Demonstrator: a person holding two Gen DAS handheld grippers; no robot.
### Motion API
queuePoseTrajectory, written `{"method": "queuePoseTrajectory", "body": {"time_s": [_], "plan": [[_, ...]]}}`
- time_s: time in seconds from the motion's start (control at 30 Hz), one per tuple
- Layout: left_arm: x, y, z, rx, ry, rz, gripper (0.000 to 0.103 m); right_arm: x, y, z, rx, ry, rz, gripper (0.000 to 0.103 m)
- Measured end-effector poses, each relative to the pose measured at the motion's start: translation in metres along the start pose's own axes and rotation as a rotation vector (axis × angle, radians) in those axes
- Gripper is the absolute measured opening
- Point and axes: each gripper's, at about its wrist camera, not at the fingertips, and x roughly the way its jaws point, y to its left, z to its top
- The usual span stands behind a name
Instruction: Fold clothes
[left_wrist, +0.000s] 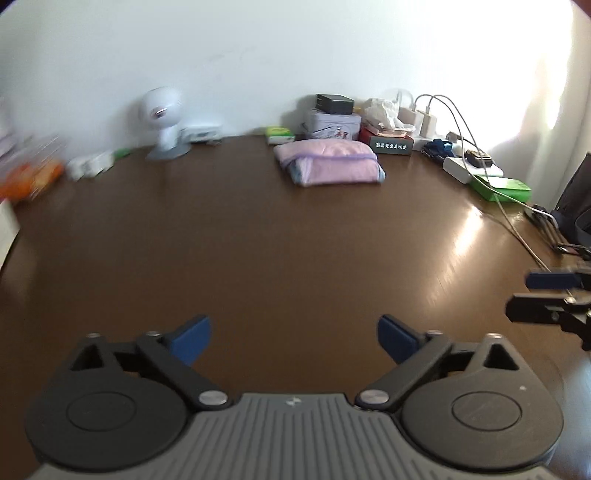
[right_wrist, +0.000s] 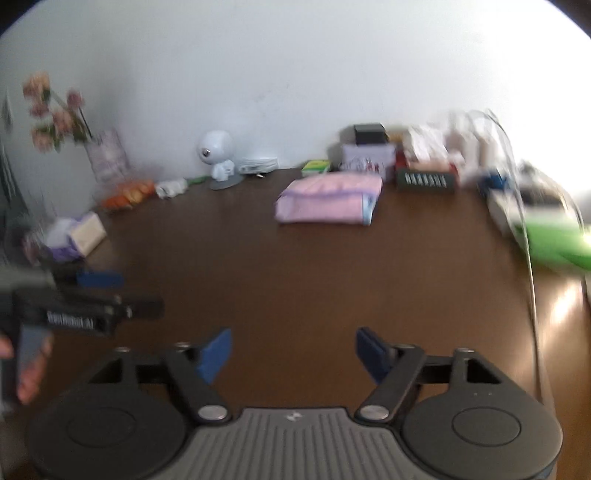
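A pink garment (left_wrist: 330, 162) lies folded in a neat stack at the far side of the brown table (left_wrist: 258, 240); the right wrist view shows the same pink garment (right_wrist: 328, 203) with a light blue edge. My left gripper (left_wrist: 293, 338) stands open over bare table, well short of the stack, with nothing between its blue pads. My right gripper (right_wrist: 293, 350) is open too, empty, also over bare wood. In the left wrist view, the right gripper (left_wrist: 543, 295) pokes in at the right edge. The left gripper (right_wrist: 110, 291) shows at the left of the right wrist view, held by a hand (right_wrist: 29, 369).
Along the wall stand a white round-headed figure (left_wrist: 164, 122), a tin box (left_wrist: 332, 123) with a dark box on top, a tissue pack, chargers with cables (left_wrist: 461, 129) and a green box (left_wrist: 502, 186). Flowers (right_wrist: 55, 110) and a tissue box (right_wrist: 79, 230) sit far left.
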Motion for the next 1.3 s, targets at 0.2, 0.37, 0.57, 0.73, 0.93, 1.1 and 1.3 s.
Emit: {"method": "queuePoseTrajectory", "body": {"time_s": [0.2, 0.37, 0.57, 0.73, 0.93, 1.1, 1.3], "plan": [[-0.029, -0.009, -0.057, -0.083, -0.030, 0.067, 0.103, -0.032, 0.022, -0.064, -0.019, -0.022, -0.135, 0.087], [-0.037, -0.034, -0.072, 0.052, -0.093, 0.085, 0.103, -0.035, 0.029, -0.087, -0.035, -0.040, -0.231, 0.089], [-0.033, -0.048, -0.082, 0.100, -0.069, 0.060, 0.102, -0.029, 0.040, -0.097, -0.062, -0.028, -0.287, 0.096], [-0.026, -0.050, -0.082, 0.071, -0.048, 0.045, 0.103, -0.022, 0.045, -0.095, -0.084, -0.022, -0.269, 0.101], [-0.023, -0.047, -0.081, 0.052, -0.042, 0.042, 0.102, -0.017, 0.048, -0.092, -0.097, -0.020, -0.249, 0.103], [-0.023, -0.052, -0.081, 0.032, -0.043, 0.067, 0.102, -0.013, 0.051, -0.090, -0.093, -0.020, -0.252, 0.103], [-0.024, -0.052, -0.081, 0.029, -0.042, 0.070, 0.102, -0.015, 0.051, -0.089, -0.094, -0.019, -0.250, 0.103]]}}
